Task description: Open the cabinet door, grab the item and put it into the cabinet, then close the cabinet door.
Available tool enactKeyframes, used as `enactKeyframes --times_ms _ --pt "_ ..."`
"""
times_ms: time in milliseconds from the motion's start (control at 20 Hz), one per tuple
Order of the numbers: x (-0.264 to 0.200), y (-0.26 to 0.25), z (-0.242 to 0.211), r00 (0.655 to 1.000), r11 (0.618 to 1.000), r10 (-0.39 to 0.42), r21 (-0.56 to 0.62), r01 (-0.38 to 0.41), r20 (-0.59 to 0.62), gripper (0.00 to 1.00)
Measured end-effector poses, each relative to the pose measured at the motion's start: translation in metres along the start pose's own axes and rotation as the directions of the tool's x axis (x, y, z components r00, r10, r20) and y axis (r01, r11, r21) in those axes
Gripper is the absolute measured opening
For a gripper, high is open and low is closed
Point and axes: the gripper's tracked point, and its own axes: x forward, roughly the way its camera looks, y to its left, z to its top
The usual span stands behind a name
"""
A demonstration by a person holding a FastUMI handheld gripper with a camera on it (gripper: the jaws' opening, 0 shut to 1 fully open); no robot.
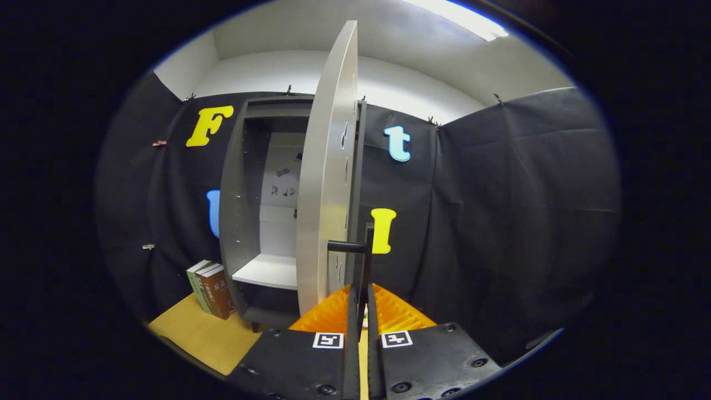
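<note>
Black cloth walls close in the booth, and against them a grey cabinet (253,183) stands on a tan tabletop (205,333), its pale door (328,172) swung out edge-on toward the gripper. The gripper (361,303) has its fingers pinched nearly together on the door's dark bar handle (364,250), leaving a white shelf (266,271) exposed with free room above. Books (211,289) lean just left of the cabinet, their spine lettering too small to read.

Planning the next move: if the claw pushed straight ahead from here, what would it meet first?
The claw is closed on the door handle; straight ahead, the handle bar, then probably the open cabinet door.
</note>
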Motion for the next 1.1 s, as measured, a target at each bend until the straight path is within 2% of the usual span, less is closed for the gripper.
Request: enactKeyframes --times_ms 150,350,400,550,650,700,750,800,900,1100 --pt "-0.006 -0.024 0.003 0.998 0.998 -0.055 -0.019 0.055 0.017 0.08" --pt "-0.022 -0.055 0.028 0.981 0.982 -0.158 -0.090 0.169 0.117 0.05" --pt "-0.025 -0.055 0.037 0.977 0.981 -0.156 -0.093 0.170 0.145 0.09" --pt "-0.031 -0.051 0.044 0.976 0.986 -0.129 -0.084 0.145 0.173 0.41" --pt "-0.034 -0.059 0.047 0.972 0.983 -0.157 -0.063 0.170 0.175 0.61" --pt "-0.035 -0.055 0.050 0.972 0.987 -0.151 -0.032 0.160 0.181 0.71" --pt "-0.038 -0.044 0.055 0.976 0.994 -0.113 0.009 0.113 0.188 0.83" --pt "-0.040 -0.032 0.057 0.979 0.997 -0.075 0.048 0.067 0.191 0.88" --pt "-0.038 -0.021 0.058 0.981 0.996 -0.049 0.089 0.033 0.190 0.97" --pt "-0.034 0.029 0.047 0.986 0.993 0.061 0.094 -0.076 0.155 0.97"
